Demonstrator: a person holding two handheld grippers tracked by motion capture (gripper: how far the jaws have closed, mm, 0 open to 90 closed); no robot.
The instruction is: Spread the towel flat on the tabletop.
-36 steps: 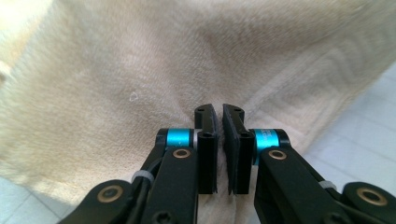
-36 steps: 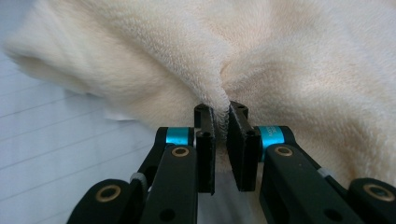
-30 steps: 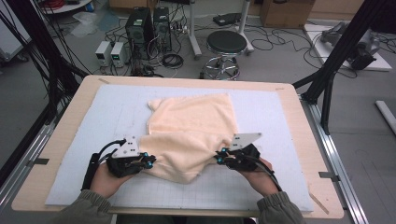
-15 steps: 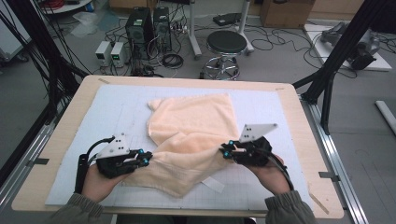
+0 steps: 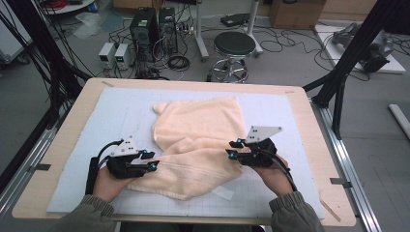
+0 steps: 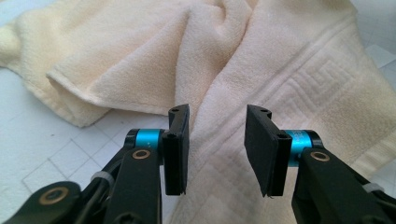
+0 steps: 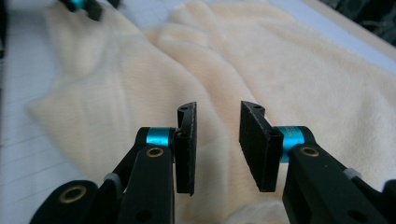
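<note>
A cream towel lies rumpled on the white grid mat, its near part folded over and spread toward the front. My left gripper rests at the towel's near left edge. In the left gripper view its jaws stand apart over the towel's patterned border; they have just been opening and pinch nothing. My right gripper sits at the towel's right side. In the right gripper view its jaws have also just been opening, with only towel beyond the gap.
The mat covers a wooden table with a bare rim all round. A small pale tag lies on the mat near the front. Black frame posts flank the table, and a stool stands behind it.
Both grippers went from shut on the towel's near edge to open. The bunched near part has dropped and spread flatter over the mat, and the hands have drawn slightly apart.
</note>
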